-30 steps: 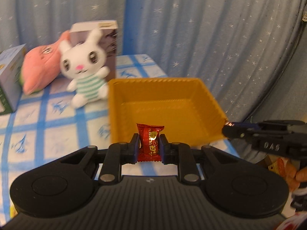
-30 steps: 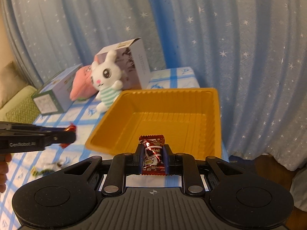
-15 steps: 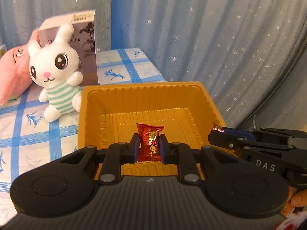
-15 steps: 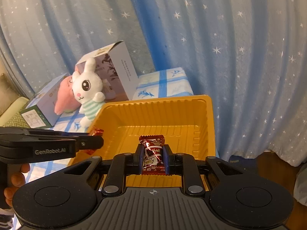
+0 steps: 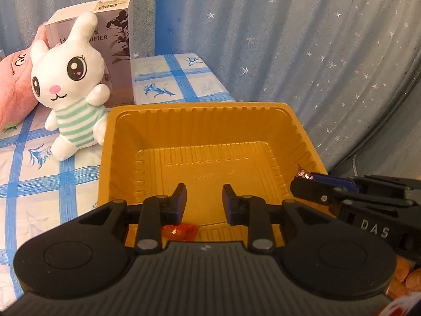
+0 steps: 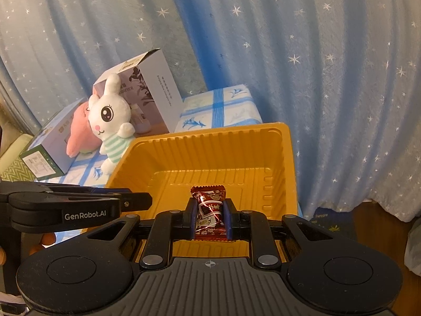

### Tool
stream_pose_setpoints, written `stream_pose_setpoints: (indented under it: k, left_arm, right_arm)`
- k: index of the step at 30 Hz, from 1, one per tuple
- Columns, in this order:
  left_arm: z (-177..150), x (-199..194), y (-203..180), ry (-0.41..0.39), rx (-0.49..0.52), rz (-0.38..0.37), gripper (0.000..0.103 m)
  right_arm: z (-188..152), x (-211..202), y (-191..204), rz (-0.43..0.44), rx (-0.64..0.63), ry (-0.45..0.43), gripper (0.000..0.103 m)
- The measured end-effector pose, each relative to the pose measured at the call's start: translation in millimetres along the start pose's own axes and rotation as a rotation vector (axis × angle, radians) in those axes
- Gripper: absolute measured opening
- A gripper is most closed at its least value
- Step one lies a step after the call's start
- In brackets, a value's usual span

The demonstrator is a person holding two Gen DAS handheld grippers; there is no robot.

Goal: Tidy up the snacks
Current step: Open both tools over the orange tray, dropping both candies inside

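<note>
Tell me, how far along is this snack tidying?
Done: the left gripper, fingers just opened, has dropped its red-wrapped candy into the orange plastic tray. In hand: the right gripper holds a dark red foil-wrapped candy over the tray. Left: releasing it.

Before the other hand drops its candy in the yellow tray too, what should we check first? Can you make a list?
1. Left gripper has let go: ok. Its jaws have just been opening and nothing is between them.
2. First red candy is in the yellow tray: ok, it lies at the near edge, partly hidden by the gripper.
3. Right gripper holds its candy: ok, clamped upright between the pads.
4. Right gripper is over the tray: ok.
5. Room in the tray: ok, the floor is mostly bare.
6. Left gripper out of the way: cannot tell; it is close beside the right one.
</note>
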State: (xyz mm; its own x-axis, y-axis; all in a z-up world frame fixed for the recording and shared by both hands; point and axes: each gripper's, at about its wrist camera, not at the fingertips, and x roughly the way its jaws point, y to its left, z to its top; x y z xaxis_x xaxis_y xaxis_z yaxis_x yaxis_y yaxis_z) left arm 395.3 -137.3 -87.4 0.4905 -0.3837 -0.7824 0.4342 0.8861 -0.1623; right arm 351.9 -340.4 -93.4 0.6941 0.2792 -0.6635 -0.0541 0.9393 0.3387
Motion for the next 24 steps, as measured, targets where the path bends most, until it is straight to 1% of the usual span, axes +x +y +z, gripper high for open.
stream_pose_setpoints:
  k: [14, 20, 21, 23, 24]
  left_arm:
    - [-4, -4, 18, 0.011, -0.027, 0.021, 0.027]
    - [-9, -12, 25, 0.006, -0.044, 0.026, 0.033]
    - [-10, -14, 26, 0.006, -0.046, 0.027, 0.033]
    - [-12, -18, 27, 0.003, -0.053, 0.027, 0.034]
    - [-13, -21, 28, -0.001, -0.058, 0.025, 0.034]
  right_arm:
    - [2, 21, 7, 0.005, -0.016, 0.015, 0.021]
    - [5, 26, 9, 0.031, 0.004, -0.013, 0.022]
    - [6, 25, 9, 0.033, 0.005, -0.016, 0.023]
    - [8, 23, 12, 0.022, 0.0, -0.016, 0.031]
    - [8, 21, 12, 0.019, -0.001, -0.017, 0.04]
